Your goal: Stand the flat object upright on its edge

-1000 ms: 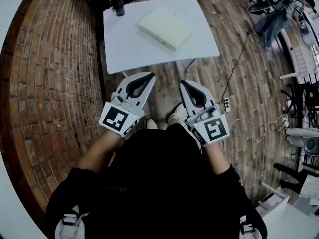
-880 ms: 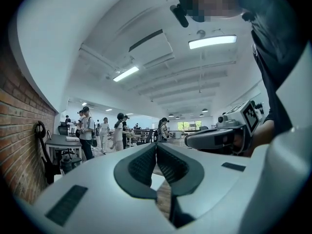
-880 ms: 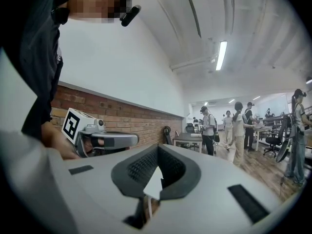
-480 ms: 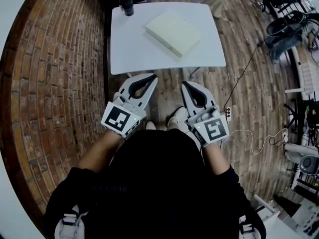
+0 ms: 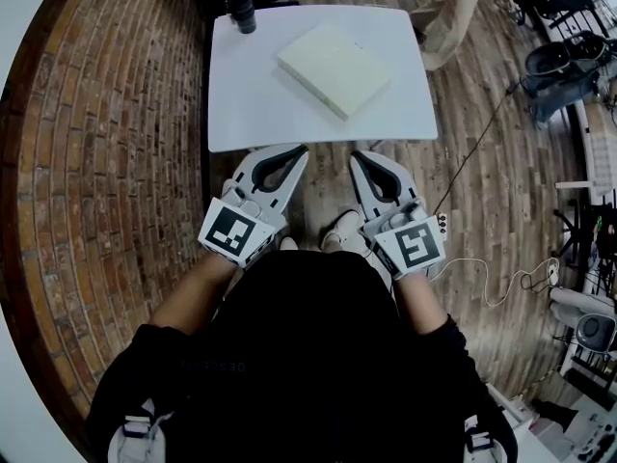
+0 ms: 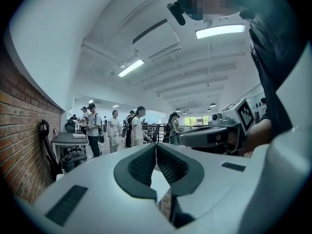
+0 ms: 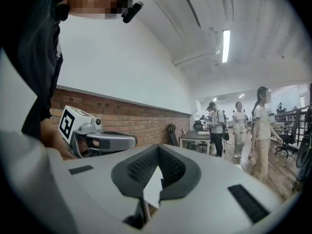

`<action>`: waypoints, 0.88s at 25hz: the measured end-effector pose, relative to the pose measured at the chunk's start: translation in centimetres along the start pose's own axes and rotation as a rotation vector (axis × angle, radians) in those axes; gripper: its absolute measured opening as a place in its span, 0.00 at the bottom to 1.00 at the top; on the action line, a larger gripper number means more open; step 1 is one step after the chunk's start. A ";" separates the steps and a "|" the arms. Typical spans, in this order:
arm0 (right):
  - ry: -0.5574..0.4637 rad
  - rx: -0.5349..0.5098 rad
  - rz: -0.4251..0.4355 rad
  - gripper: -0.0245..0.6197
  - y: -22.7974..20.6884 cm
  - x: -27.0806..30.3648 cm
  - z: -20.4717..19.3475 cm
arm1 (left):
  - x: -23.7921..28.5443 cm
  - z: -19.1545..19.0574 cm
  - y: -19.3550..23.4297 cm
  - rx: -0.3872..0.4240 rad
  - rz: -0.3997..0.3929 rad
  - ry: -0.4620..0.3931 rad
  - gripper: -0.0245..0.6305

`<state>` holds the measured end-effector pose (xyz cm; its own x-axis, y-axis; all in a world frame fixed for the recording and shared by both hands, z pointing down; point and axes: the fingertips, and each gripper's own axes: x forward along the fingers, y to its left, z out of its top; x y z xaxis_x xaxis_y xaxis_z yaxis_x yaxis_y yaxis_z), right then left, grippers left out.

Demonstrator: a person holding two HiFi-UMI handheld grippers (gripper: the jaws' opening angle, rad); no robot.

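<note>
The flat object is a pale cream box (image 5: pixel 335 68) lying flat on a white table (image 5: pixel 260 114), a little right of the table's middle. My left gripper (image 5: pixel 302 149) is shut and empty, its tip just short of the table's near edge. My right gripper (image 5: pixel 354 154) is beside it, also shut with nothing in it. Both point level toward the table. In the left gripper view the jaws (image 6: pixel 156 144) meet at the tip and the right gripper (image 6: pixel 214 135) shows alongside. The right gripper view shows its own closed jaws (image 7: pixel 158 146) and the left gripper (image 7: pixel 97 141).
A black cup (image 5: pixel 241 10) stands on the table's far left corner. A brick wall (image 5: pixel 106 162) runs along the left. Cables and a power strip (image 5: pixel 442 224) lie on the wooden floor at right. Several people (image 6: pixel 114 130) walk in the room beyond, and chairs (image 5: pixel 564 61) stand at right.
Both grippers have moved forward together, so their tips now sit at the table's near edge. The box has not moved. A person's legs have come into view beyond the table's far right corner.
</note>
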<state>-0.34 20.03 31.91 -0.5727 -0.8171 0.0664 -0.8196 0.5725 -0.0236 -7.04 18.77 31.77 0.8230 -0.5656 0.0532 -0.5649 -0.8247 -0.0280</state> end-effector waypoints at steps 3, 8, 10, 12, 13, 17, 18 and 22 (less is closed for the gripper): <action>0.000 0.004 0.008 0.05 -1.3 0.2 0.0 | 1.3 0.0 0.3 0.002 0.008 0.011 0.07; 0.001 0.018 0.023 0.05 -3.4 0.9 -0.2 | 3.3 -0.1 0.8 0.004 0.021 0.021 0.07; -0.001 0.020 0.030 0.05 -4.3 1.1 -0.1 | 4.2 -0.2 1.0 0.004 0.025 0.029 0.07; -0.005 0.021 0.037 0.05 -5.2 1.3 0.0 | 5.1 -0.1 1.1 0.005 0.028 0.035 0.07; -0.007 0.021 0.041 0.05 -5.7 1.3 0.1 | 5.7 0.0 1.0 0.007 0.029 0.038 0.07; -0.008 0.022 0.060 0.05 -7.6 1.4 0.0 | 7.7 0.1 0.8 0.020 0.038 0.047 0.07; -0.007 0.023 0.064 0.05 -8.1 1.3 0.0 | 8.2 0.1 0.7 0.021 0.041 0.051 0.07; -0.006 0.022 0.079 0.05 -10.1 0.9 0.0 | 10.1 0.1 0.4 0.019 0.057 0.056 0.07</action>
<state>7.40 13.48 32.24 -0.6359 -0.7696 0.0579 -0.7717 0.6340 -0.0502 1.06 12.76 32.20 0.7845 -0.6109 0.1064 -0.6092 -0.7914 -0.0516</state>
